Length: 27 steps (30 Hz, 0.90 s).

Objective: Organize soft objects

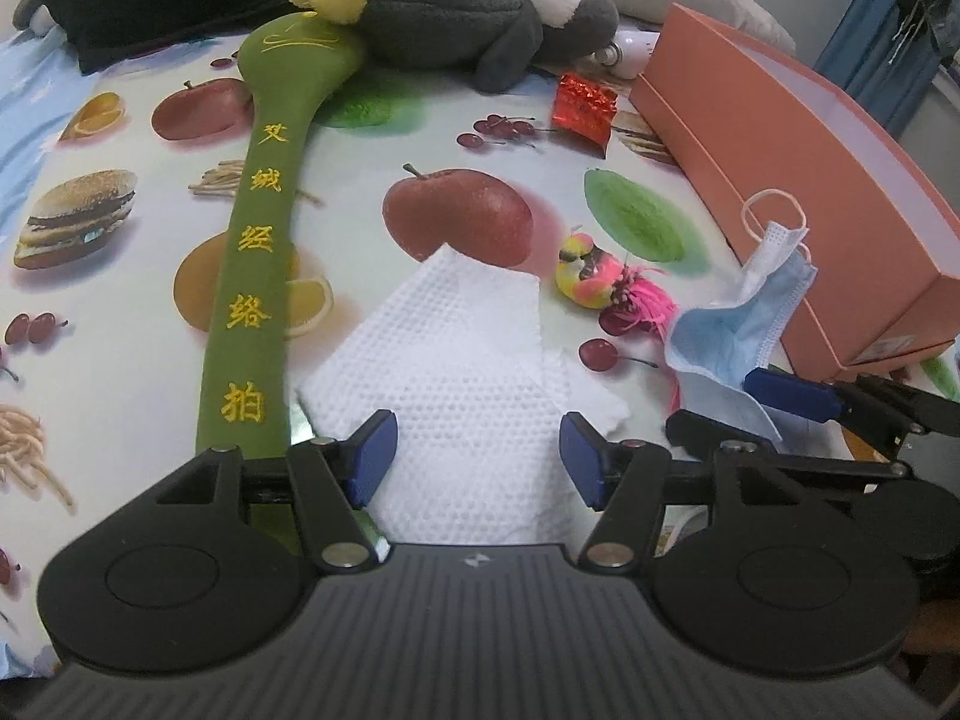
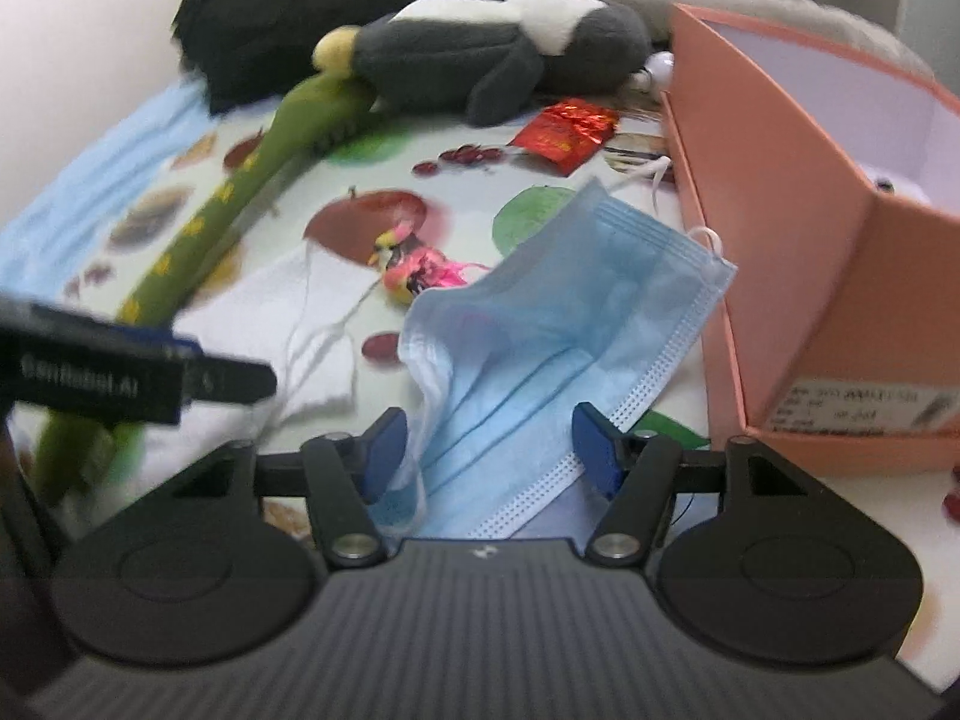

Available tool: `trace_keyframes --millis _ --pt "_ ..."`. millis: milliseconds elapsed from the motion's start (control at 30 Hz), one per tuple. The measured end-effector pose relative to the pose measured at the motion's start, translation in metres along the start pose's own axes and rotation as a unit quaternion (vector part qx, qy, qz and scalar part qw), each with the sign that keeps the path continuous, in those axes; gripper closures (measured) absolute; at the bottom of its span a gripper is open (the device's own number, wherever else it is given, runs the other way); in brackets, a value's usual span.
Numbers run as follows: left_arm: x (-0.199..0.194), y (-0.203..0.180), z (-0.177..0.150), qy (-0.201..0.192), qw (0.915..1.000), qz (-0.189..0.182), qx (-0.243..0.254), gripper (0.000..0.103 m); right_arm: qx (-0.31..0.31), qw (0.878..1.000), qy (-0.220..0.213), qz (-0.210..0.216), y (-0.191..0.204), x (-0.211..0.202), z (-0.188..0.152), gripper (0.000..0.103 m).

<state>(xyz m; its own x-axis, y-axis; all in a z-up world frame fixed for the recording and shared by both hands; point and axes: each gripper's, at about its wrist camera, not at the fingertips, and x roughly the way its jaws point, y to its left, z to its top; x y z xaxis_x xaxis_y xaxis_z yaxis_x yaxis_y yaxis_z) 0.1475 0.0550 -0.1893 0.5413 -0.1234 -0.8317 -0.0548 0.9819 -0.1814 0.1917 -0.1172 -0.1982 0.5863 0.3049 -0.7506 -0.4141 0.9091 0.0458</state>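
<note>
Your left fingers [image 1: 384, 456] are spread over the tissue [image 1: 456, 372]; your right fingers [image 2: 387, 450] are spread around the mask [image 2: 558, 330], box [image 2: 840, 252] at 2 o'clock.

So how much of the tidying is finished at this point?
Little looks done: the orange box seems nearly empty. In hand: the open right gripper straddles the blue face mask; the open left gripper straddles the white tissue. Left: green massage stick, penguin plush, small bird toy.
</note>
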Motion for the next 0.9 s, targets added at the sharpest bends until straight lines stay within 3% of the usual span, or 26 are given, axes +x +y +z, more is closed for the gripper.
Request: trace_keyframes --millis 133,167,533,633,700,767,900 --pt "0.000 -0.006 -0.001 0.000 0.9998 0.010 0.017 0.037 0.004 1.000 0.006 -0.001 -0.004 -0.003 0.003 0.085" --pt "0.001 -0.006 -0.002 0.000 0.9998 0.010 0.018 0.037 0.011 1.000 0.008 0.002 -0.006 -0.004 0.003 0.088" --pt "0.003 -0.015 -0.006 0.003 0.9988 0.023 0.043 0.041 0.069 0.997 -0.006 0.023 -0.024 -0.036 0.008 0.091" --pt "0.003 -0.020 -0.008 0.001 0.9984 0.021 0.052 0.059 0.075 0.997 -0.001 0.025 -0.026 -0.037 0.010 0.091" --pt "0.003 -0.023 -0.008 0.000 0.9981 0.022 0.058 0.083 0.087 0.996 0.005 0.035 -0.029 -0.037 0.011 0.091" --pt "0.004 -0.024 -0.008 -0.006 0.9980 0.024 0.059 0.092 0.095 0.994 0.003 0.043 -0.031 -0.040 0.011 0.091" --pt "-0.002 -0.021 -0.006 -0.016 0.9991 0.016 0.036 0.095 0.096 0.994 0.004 0.046 -0.032 -0.039 0.010 0.091"
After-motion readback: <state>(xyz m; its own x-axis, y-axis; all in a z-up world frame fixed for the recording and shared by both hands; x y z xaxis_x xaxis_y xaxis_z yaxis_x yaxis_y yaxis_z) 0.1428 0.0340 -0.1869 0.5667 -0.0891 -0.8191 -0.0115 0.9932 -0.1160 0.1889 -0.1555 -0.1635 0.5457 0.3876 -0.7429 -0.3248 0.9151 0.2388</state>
